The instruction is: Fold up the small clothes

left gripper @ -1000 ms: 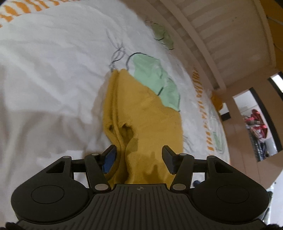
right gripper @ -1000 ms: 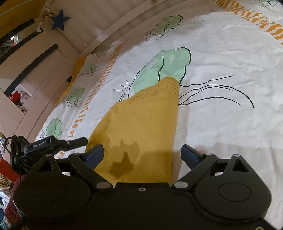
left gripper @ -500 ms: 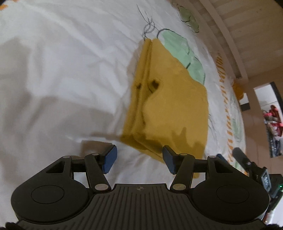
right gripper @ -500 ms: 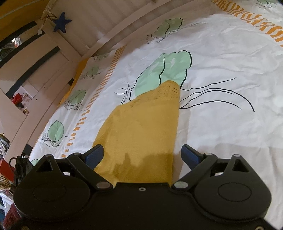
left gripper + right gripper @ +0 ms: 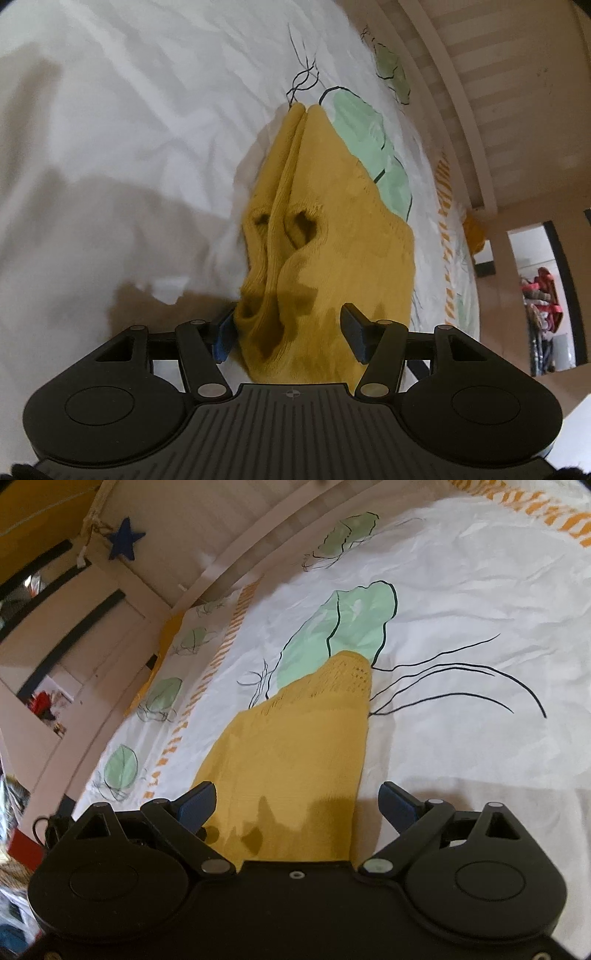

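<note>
Lying on the white bedsheet (image 5: 110, 129), the mustard knit garment (image 5: 332, 229) sits already folded into a long narrow shape, its long axis running from 6 o'clock up to 12 o'clock in both wrist views. Left gripper (image 5: 288, 332) straddles the near end: jaws part open, nothing clamped, the stacked fold edges bunched between them, the blue pad at 9 o'clock just beside the cloth edge, possibly touching. Right gripper (image 5: 295, 805) hangs over the same near end of the garment (image 5: 295, 746), jaws wide, holding nothing, cloth passing under the gap, far tip toward 12 o'clock by the green leaf print (image 5: 343, 627). Left looks nearer the layered edge; the next fold likely carries this end toward 12 o'clock.
</note>
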Available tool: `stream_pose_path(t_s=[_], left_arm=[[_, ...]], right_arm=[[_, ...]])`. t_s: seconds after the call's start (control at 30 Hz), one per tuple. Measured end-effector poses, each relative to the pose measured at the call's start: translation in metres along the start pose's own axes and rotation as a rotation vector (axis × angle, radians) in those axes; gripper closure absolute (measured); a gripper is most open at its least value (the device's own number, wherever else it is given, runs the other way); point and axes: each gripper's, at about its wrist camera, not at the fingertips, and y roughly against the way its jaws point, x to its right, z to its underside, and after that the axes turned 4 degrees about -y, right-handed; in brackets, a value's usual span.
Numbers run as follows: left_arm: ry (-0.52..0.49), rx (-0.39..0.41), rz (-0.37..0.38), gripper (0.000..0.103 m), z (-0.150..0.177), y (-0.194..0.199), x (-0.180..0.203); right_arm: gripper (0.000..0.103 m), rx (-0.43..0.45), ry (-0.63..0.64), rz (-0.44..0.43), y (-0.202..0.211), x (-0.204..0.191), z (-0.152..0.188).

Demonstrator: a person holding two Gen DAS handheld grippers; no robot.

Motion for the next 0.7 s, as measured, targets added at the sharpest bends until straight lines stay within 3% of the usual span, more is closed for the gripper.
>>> stream_pose_path(t_s=[0.27, 0.6, 0.63, 0.7], left_arm=[[-0.082, 0.004, 0.011, 0.046, -0.006, -0.004, 0.003], [-0.234, -0.028, 0.047, 0.047, 0.001, -0.013, 0.019], [-0.233, -0.033, 0.058, 0.049, 0.002, -0.013, 0.019], [-0.228, -0.052, 0.081, 0.073, 0.005, -0.014, 0.018]], right_arm=[[0.003, -0.005, -0.088, -0.057, -0.045, 0.029, -0.030], [0.000, -0.044, 0.007, -0.112, -0.093, 0.017, -0.042], [0.000, -0.045, 0.015, -0.113, -0.096, 0.016, -0.042], [0.000, -0.047, 0.024, -0.118, -0.097, 0.016, -0.043]])
